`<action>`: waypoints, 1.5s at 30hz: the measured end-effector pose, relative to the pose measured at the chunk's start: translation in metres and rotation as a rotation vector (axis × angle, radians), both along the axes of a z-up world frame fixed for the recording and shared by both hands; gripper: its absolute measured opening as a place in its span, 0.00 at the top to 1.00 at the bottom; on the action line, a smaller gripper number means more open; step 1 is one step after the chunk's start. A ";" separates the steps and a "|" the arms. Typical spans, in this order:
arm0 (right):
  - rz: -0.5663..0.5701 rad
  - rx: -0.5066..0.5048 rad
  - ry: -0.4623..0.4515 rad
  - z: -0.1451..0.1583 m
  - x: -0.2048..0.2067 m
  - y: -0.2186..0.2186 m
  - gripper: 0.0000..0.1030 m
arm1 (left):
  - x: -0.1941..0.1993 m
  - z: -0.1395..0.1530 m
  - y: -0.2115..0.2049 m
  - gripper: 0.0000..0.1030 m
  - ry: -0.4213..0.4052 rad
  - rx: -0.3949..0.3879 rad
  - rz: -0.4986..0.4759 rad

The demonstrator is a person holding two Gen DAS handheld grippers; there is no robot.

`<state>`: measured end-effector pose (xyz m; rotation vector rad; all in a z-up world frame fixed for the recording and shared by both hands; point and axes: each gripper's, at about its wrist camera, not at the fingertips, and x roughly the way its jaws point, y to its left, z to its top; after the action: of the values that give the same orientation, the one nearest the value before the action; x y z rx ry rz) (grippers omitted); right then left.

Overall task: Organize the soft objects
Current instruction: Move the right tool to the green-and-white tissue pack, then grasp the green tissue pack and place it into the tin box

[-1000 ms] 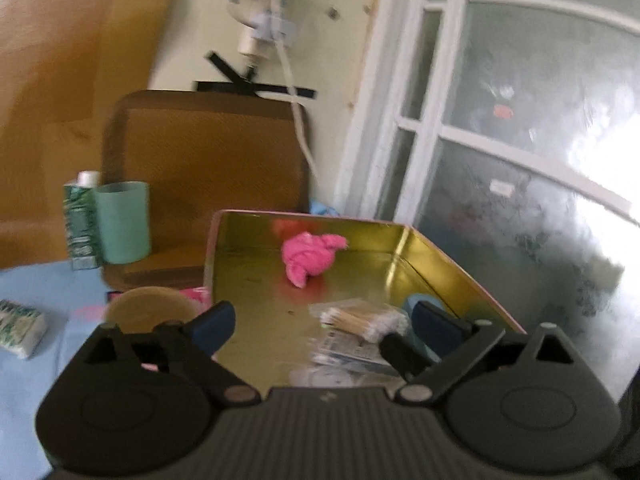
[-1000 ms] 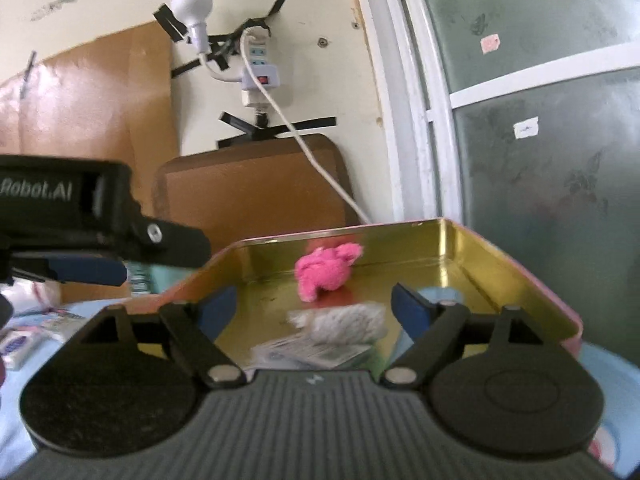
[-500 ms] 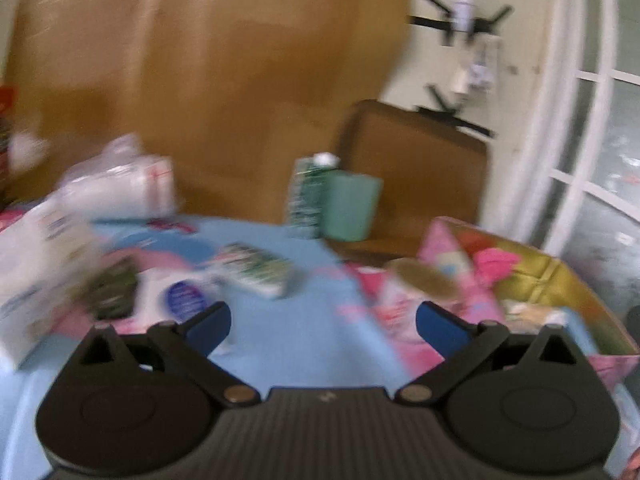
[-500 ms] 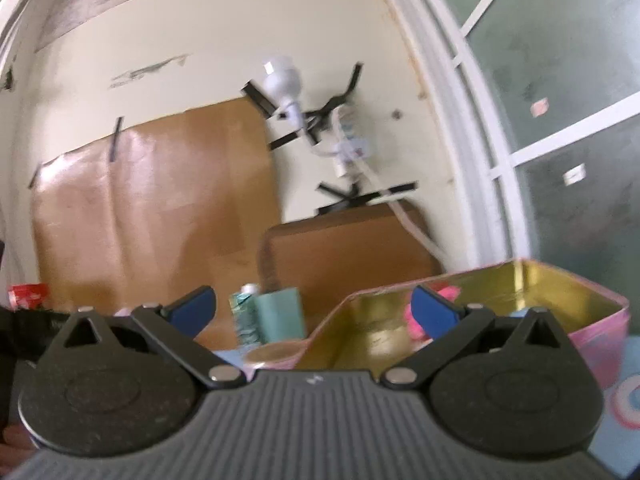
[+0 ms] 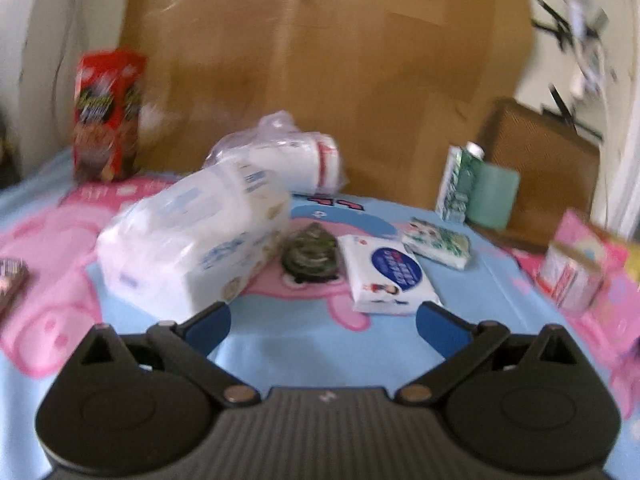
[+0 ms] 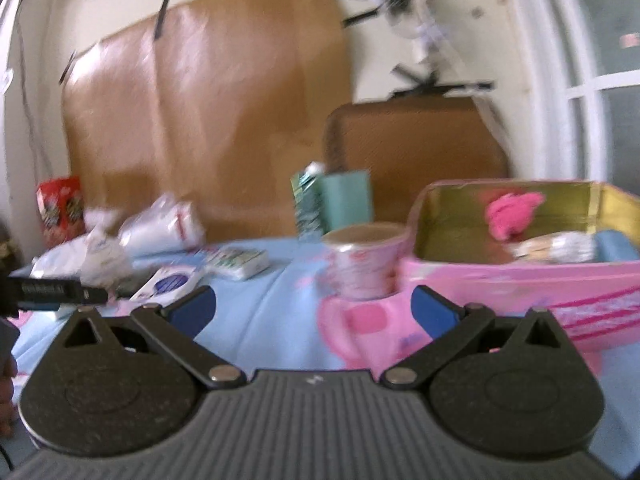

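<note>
My left gripper (image 5: 322, 326) is open and empty above the blue and pink cloth (image 5: 304, 344). Just ahead lie a large white tissue pack (image 5: 188, 240), a dark green camouflage bundle (image 5: 310, 250), a white wipes pack with a blue label (image 5: 386, 276) and a small green-patterned pack (image 5: 436, 242). My right gripper (image 6: 312, 310) is open and empty. The pink tin (image 6: 520, 276) with a gold inside is at its right, holding a pink cloth (image 6: 510, 216), a cotton swab bag (image 6: 556, 246) and a blue item (image 6: 616, 242).
A bagged white roll (image 5: 280, 158) lies behind the tissue pack. A red snack bag (image 5: 106, 116) stands at far left. A green carton (image 5: 456, 186) and a teal cup (image 5: 492, 194) stand at the back. A pink paper cup (image 6: 362, 262) stands beside the tin. The left gripper body (image 6: 52, 290) shows at the right wrist view's left edge.
My left gripper has swung left, away from the tin, and faces the packs on the cloth. My right gripper has pulled back out of the tin and turned left.
</note>
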<state>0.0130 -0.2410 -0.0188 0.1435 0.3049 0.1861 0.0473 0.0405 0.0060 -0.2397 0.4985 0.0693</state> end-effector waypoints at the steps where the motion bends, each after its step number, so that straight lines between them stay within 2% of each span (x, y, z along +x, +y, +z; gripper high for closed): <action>1: 0.030 0.000 0.048 0.000 0.010 0.006 0.00 | 0.001 -0.001 0.004 0.01 0.003 -0.028 -0.002; 3: 0.081 0.014 0.097 -0.002 0.023 0.015 0.01 | 0.004 -0.002 0.008 0.01 0.016 -0.061 -0.013; 6: 0.106 -0.049 0.084 0.004 0.039 0.032 0.12 | 0.006 -0.002 0.007 0.01 0.027 -0.063 -0.033; 8: 0.153 -0.076 0.086 0.010 0.053 0.044 0.23 | 0.007 -0.002 0.005 0.01 0.026 -0.057 -0.043; 10: 0.188 -0.082 0.109 0.014 0.076 0.055 0.27 | 0.007 -0.002 0.005 0.01 0.022 -0.059 -0.043; 13: 0.216 -0.085 0.132 0.017 0.116 0.075 0.26 | 0.004 -0.002 0.008 0.01 0.015 -0.081 -0.037; 15: 0.266 -0.126 0.158 0.015 0.146 0.091 0.23 | 0.005 -0.002 0.012 0.01 0.012 -0.097 -0.033; 17: 0.285 -0.168 0.189 0.010 0.175 0.104 0.11 | 0.005 -0.003 0.014 0.00 0.012 -0.112 -0.033; 20: 0.263 -0.218 0.205 -0.001 0.205 0.116 0.05 | 0.006 -0.003 0.015 0.01 0.014 -0.121 -0.040; 22: 0.288 -0.203 0.297 -0.008 0.226 0.118 0.06 | 0.006 -0.003 0.015 0.01 0.012 -0.125 -0.047; 24: 0.297 -0.156 0.363 -0.012 0.238 0.114 0.18 | 0.007 -0.004 0.017 0.00 0.015 -0.136 -0.048; 25: 0.290 -0.177 0.355 -0.012 0.237 0.114 0.33 | 0.007 -0.004 0.018 0.00 0.016 -0.143 -0.048; 28: 0.289 -0.186 0.347 -0.008 0.221 0.109 0.38 | 0.009 -0.005 0.022 0.00 0.026 -0.170 -0.049; 32: 0.323 -0.196 0.334 -0.004 0.175 0.100 0.38 | 0.009 -0.005 0.023 0.00 0.022 -0.173 -0.047; 35: 0.374 -0.191 0.319 -0.002 0.123 0.084 0.37 | 0.008 -0.005 0.020 0.00 0.024 -0.157 -0.060; 40: 0.385 -0.184 0.286 -0.005 0.044 0.053 0.36 | 0.014 -0.004 0.007 0.00 0.066 -0.120 -0.144; 41: 0.370 -0.184 0.262 -0.005 0.027 0.045 0.33 | 0.016 -0.004 0.004 0.00 0.077 -0.108 -0.165; 42: 0.361 -0.179 0.273 -0.005 0.016 0.039 0.33 | 0.017 -0.003 -0.001 0.00 0.087 -0.094 -0.188; 43: 0.354 -0.162 0.266 -0.006 0.006 0.033 0.26 | 0.016 -0.003 -0.005 0.00 0.094 -0.083 -0.208; 44: 0.347 -0.143 0.261 -0.006 -0.002 0.027 0.12 | 0.014 -0.001 -0.011 0.00 0.104 -0.076 -0.231; 45: 0.342 -0.127 0.256 -0.007 -0.009 0.023 0.08 | 0.010 0.001 -0.018 0.00 0.116 -0.093 -0.259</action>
<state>0.0041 -0.2184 -0.0256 -0.0125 0.5953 0.4884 0.0574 0.0226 0.0074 -0.2609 0.6456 -0.1934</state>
